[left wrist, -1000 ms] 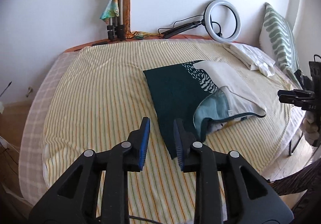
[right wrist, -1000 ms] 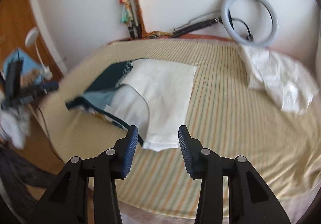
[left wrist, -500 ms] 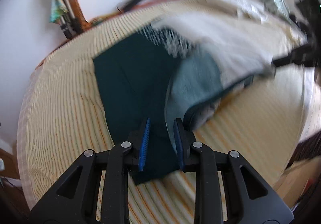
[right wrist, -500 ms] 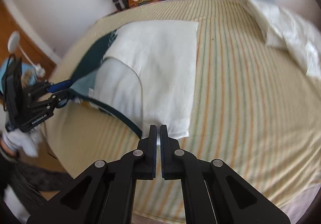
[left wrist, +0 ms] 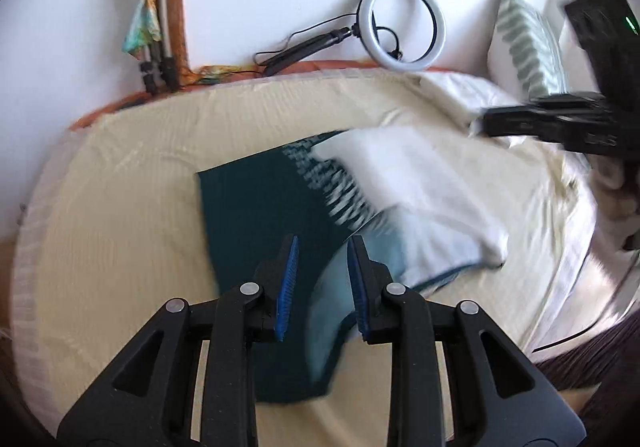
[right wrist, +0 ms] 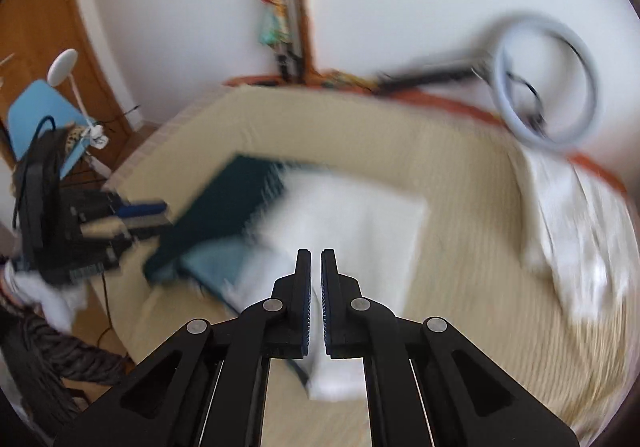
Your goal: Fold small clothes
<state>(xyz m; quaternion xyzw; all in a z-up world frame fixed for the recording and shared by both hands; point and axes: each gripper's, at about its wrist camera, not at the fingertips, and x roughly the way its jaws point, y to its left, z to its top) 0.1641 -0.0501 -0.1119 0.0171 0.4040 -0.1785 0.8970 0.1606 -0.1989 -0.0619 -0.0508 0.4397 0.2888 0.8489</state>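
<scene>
A small garment, dark green (left wrist: 256,215) on one half and white (left wrist: 420,183) on the other, lies on the striped bed. My left gripper (left wrist: 322,271) stands over its near green edge with the cloth between its blue pads; the jaws are still a little apart. My right gripper (right wrist: 316,299) is shut on the garment's near white corner (right wrist: 340,379) and holds it lifted. The green half also shows in the right wrist view (right wrist: 224,207). Both views are motion-blurred.
A ring light (left wrist: 404,25) and a tripod (left wrist: 160,27) stand against the back wall. A pile of white cloth (right wrist: 576,231) lies at the bed's right, beside a patterned pillow (left wrist: 528,39). A blue chair and lamp (right wrist: 44,115) stand off the bed's left.
My left gripper came down onto the green edge. My right gripper closed on the white corner and is lifting it. Both are moving fast.
</scene>
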